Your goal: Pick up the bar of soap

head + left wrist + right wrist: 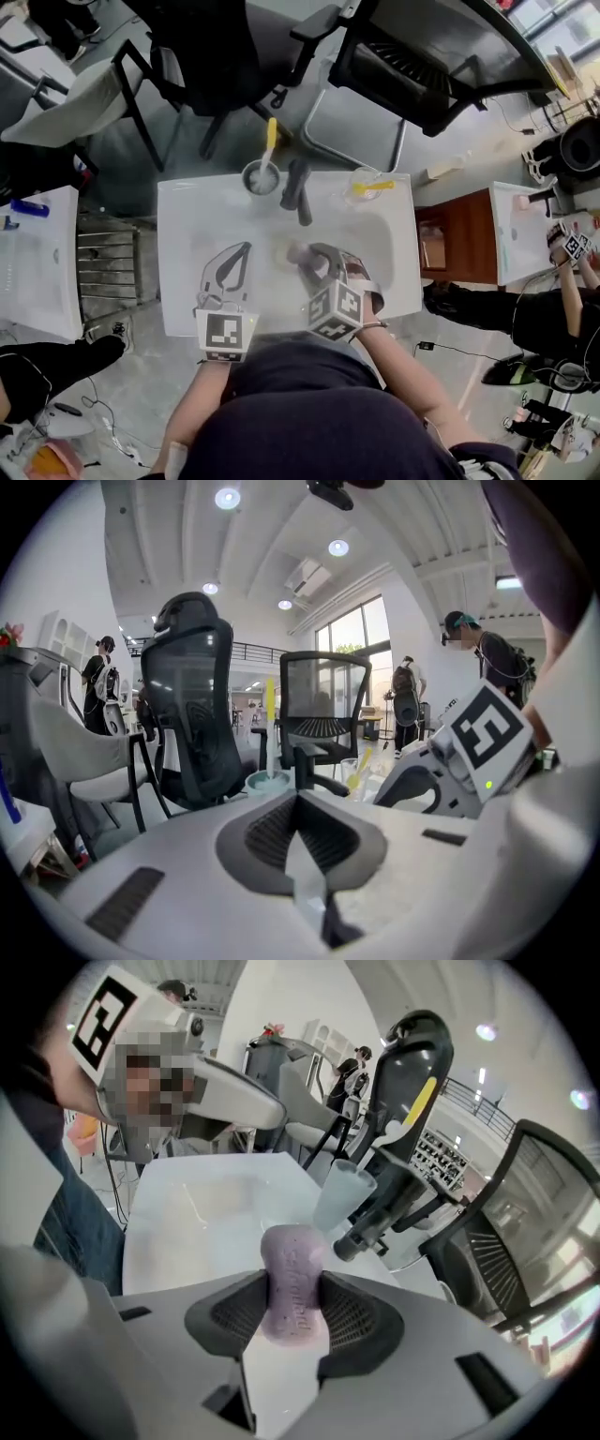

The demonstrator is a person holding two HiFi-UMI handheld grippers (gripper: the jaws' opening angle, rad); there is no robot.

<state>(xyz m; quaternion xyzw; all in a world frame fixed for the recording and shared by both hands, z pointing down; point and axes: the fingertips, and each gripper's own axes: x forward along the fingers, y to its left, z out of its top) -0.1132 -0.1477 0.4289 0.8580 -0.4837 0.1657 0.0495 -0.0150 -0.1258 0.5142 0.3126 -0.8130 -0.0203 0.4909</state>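
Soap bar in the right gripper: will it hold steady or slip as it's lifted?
Probably rigid: the bar of soap shows no dent between the jaws of the right gripper. Its smooth, rounded sides could let it squirt out, though the ribbed pads should help. Held on edge, it may twist if jolted.

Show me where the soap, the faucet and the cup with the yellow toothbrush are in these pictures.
soap (292,1290): right gripper view, middle of the bar.
faucet (298,190): head view, middle of the dark spout.
cup (247,176): head view, left rim.
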